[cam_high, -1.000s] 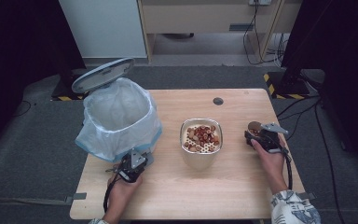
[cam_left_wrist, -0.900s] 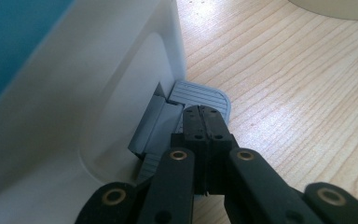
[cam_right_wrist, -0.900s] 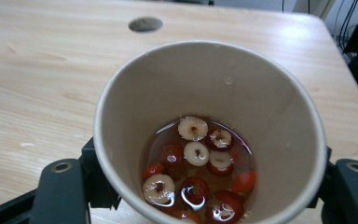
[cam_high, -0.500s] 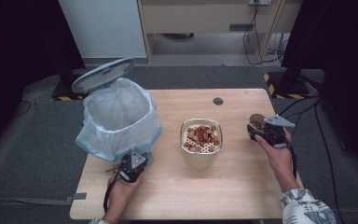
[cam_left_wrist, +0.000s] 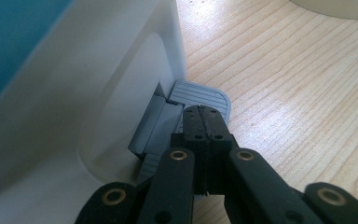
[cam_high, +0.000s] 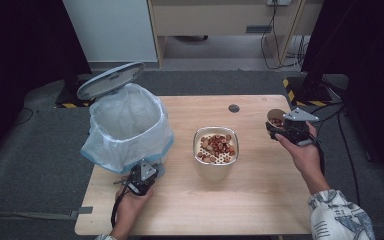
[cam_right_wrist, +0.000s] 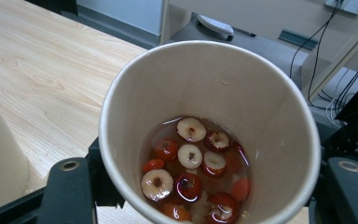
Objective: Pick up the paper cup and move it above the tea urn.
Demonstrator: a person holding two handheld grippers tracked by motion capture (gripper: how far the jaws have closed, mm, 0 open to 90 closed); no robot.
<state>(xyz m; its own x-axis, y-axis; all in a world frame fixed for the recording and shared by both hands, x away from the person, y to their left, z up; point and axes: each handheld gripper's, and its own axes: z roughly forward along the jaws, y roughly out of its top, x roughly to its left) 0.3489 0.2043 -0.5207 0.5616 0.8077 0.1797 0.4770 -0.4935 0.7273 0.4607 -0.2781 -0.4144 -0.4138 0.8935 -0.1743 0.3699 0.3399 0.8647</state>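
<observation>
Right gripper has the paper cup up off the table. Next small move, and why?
Probably carry the paper cup left toward the strainer pot and stop above it. The right gripper has just been closing on the cup, which holds red fruit slices in liquid; similar slices already lie in the strainer. The left gripper, shut, presses the bin's pedal, and the lid stands open.

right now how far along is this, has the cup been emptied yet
Not yet. Done: the left gripper, jaws shut, presses the bin pedal, and the bin lid stands open; sliced red fruit already sits in the strainer pot. In hand: the right gripper, whose jaws have just been closing, holds the paper cup above the table. Left: the cup holds fruit slices in liquid, unpoured.
</observation>
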